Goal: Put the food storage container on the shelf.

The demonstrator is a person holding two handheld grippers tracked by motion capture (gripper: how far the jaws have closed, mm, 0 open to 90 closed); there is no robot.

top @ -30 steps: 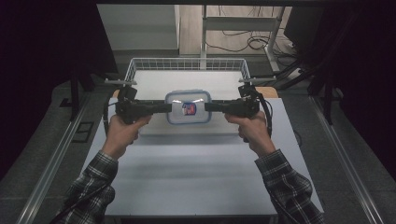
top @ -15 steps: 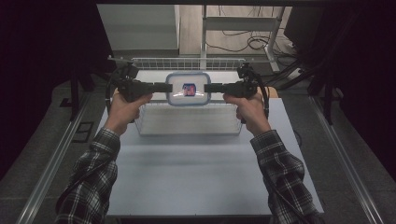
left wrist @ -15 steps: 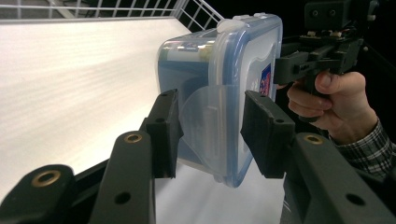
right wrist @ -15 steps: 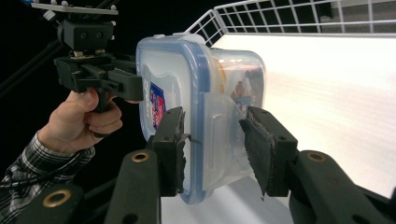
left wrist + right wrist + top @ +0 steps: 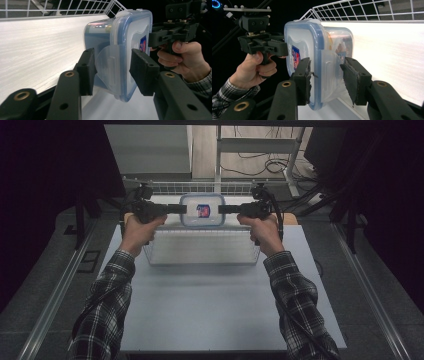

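Observation:
A clear plastic container (image 5: pixel 202 210) with a blue-rimmed lid and a red and blue label hangs in the air over the white wire basket (image 5: pixel 200 254). My left gripper (image 5: pixel 184 209) holds its left end and my right gripper (image 5: pixel 221 209) its right end. In the left gripper view my left gripper (image 5: pixel 112 62) is shut across the container (image 5: pixel 117 37), over its side latch flap. In the right gripper view my right gripper (image 5: pixel 325 70) clamps the opposite latch edge of the container (image 5: pixel 304 40). The container stands on edge between them.
The basket sits at the far middle of the pale table (image 5: pixel 210 305). Metal rails run along both sides of the table, with dark floor beyond. A stand and cables lie past the far edge.
Both grippers have carried the container upward and away from the person, from low near the basket's front to higher over the basket. The arms have stretched forward.

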